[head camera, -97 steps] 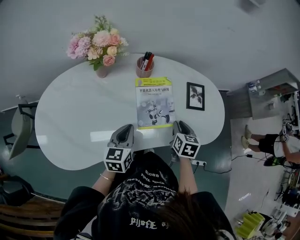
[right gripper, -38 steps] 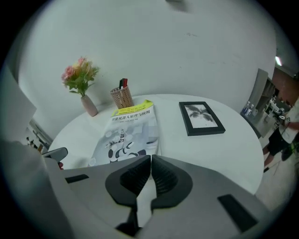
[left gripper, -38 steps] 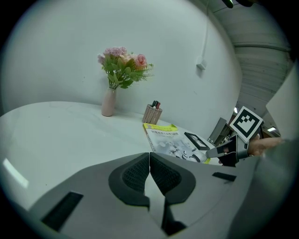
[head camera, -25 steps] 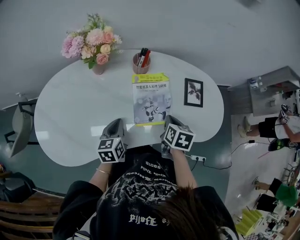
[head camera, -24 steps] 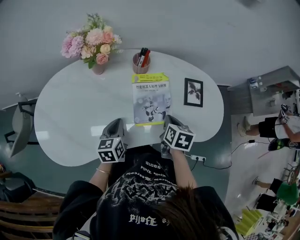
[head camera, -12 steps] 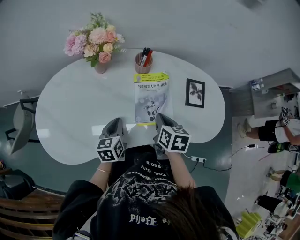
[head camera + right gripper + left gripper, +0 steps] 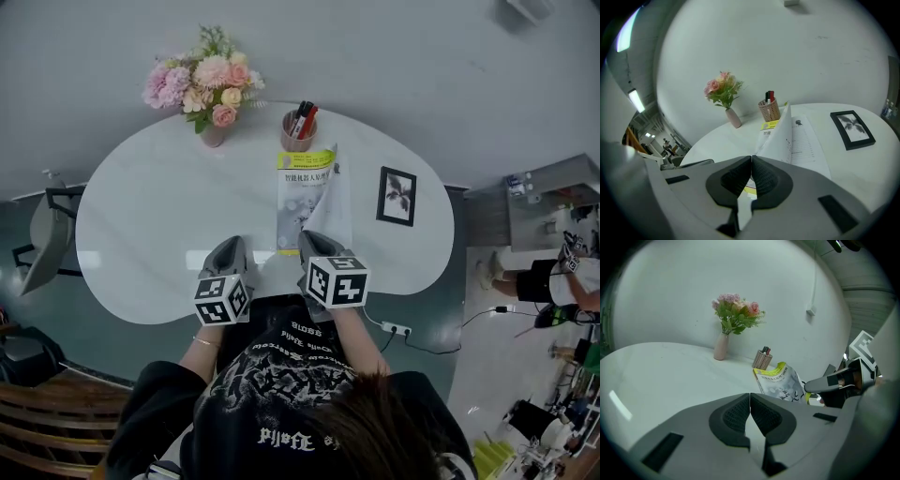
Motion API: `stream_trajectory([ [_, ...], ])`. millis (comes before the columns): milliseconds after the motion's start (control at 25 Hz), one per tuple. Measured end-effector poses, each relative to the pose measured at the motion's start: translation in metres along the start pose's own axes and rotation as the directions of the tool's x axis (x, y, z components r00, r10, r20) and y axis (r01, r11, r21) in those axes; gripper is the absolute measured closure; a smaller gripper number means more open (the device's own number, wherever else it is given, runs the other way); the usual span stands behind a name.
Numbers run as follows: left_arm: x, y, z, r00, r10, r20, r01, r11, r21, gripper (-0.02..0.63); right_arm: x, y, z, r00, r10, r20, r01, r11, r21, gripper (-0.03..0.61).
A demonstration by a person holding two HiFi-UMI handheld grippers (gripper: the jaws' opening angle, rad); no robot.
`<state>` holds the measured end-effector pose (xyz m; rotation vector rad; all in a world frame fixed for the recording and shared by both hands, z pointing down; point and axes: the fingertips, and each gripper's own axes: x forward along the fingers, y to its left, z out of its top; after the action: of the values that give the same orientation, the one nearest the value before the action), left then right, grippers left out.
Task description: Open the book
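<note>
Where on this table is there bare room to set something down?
The widest bare patch is the left half of the table, between the flower vase and the left gripper. A smaller patch lies right of the picture frame. The middle is crowded: pen cup, book, right gripper.

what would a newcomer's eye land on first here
The book at the middle of the white table, its cover lifted partway by the right gripper, whose jaws are closed on it. Next, the pink flowers at the table's far left, and the left gripper, shut and empty, by the near edge.
</note>
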<state>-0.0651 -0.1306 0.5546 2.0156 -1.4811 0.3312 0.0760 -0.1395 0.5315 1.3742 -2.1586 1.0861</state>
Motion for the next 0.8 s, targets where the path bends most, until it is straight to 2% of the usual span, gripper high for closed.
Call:
stream_trajectory([
  [240,-0.008,0.011,0.001,0.999,0.042,0.018,-0.041,0.999,-0.017,0.591,0.011,0.031,-0.005,0.996,0.083,-0.042,-0.086,0.993,-0.085,0.549],
  [800,-0.035,0.033,-0.005,0.988,0.146,0.047,-0.143,0.987,-0.068,0.591,0.021,0.071,-0.011,0.972,0.219,-0.084,-0.228,0.965,-0.13,0.549],
])
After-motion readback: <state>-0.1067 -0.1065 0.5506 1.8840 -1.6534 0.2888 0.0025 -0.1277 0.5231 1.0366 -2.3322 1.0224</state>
